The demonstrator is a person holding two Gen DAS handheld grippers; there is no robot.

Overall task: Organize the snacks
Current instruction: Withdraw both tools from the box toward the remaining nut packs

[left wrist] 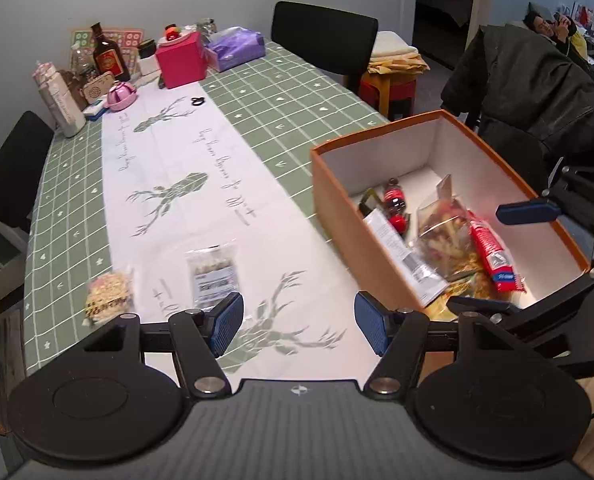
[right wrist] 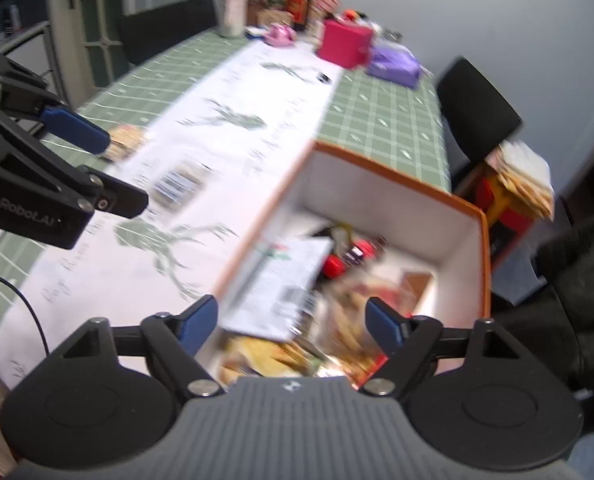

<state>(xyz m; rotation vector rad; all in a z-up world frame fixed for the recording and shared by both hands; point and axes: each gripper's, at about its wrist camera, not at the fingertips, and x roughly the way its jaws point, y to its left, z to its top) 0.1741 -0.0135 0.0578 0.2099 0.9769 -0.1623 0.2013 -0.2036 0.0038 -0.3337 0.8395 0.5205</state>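
Note:
An orange box point(left wrist: 337, 208) with white inside walls stands on the right of the table and holds several snack packs, among them a red pack point(left wrist: 493, 252) and a clear bag point(left wrist: 449, 228). Two snack packs lie on the white runner: a clear one with a barcode label point(left wrist: 211, 274) and a yellowish one point(left wrist: 109, 294). My left gripper point(left wrist: 299, 322) is open and empty, low over the runner beside the box. My right gripper point(right wrist: 293, 320) is open and empty, above the box point(right wrist: 377, 176). The right wrist view is blurred.
The far end of the table holds a pink box point(left wrist: 181, 60), a purple pack point(left wrist: 237, 46), a dark bottle point(left wrist: 107, 56) and other clutter. Black chairs point(left wrist: 325, 36) stand around the table. A coat-draped chair point(left wrist: 537, 80) is behind the box.

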